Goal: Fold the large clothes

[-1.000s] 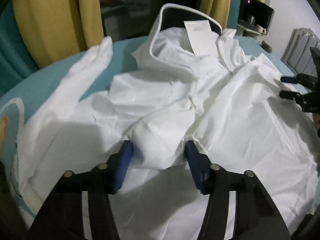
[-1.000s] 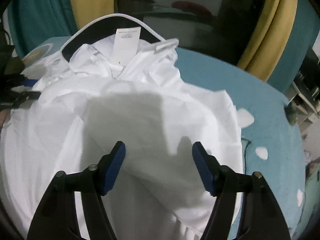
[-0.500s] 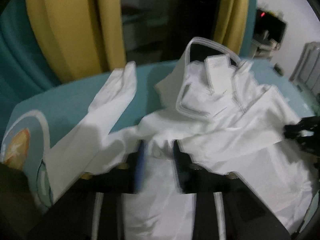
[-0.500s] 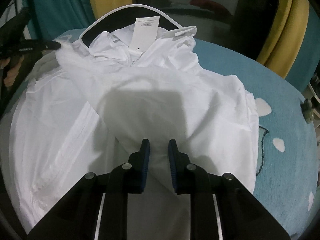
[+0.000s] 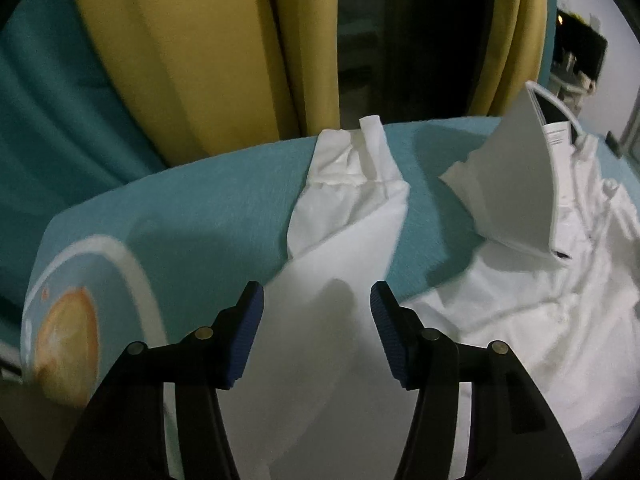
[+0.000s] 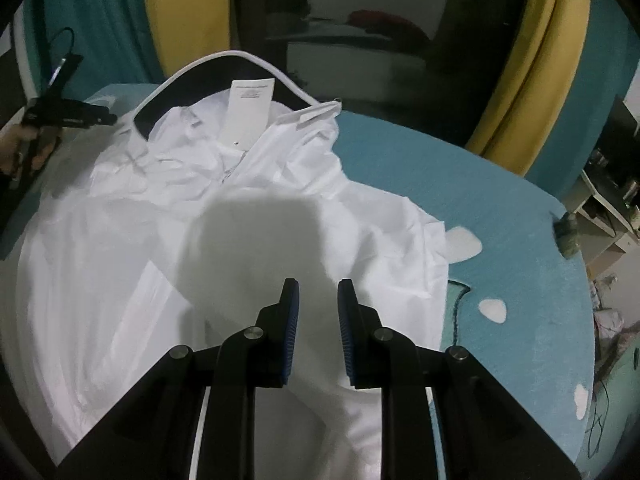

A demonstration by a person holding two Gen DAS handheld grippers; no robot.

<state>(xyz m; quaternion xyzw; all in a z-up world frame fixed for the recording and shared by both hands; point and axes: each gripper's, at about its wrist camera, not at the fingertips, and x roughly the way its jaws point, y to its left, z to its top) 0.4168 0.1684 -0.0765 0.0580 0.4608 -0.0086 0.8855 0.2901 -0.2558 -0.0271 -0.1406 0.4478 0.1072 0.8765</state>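
Left gripper [image 5: 317,302] fingers just spread over the crinkly white jacket [image 6: 248,240]; right gripper [image 6: 318,300] fingers pinch its cloth.

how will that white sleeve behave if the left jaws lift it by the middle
The white sleeve would probably droop on both sides, since it already lies creased and limp on the teal cover. It looks thin and light, so it may slip from a shallow pinch.

The jacket [image 6: 248,240] lies spread on the bed [image 6: 500,232] before me. Its sleeve [image 5: 352,216] stretches left, curtains [image 5: 192,52] behind.
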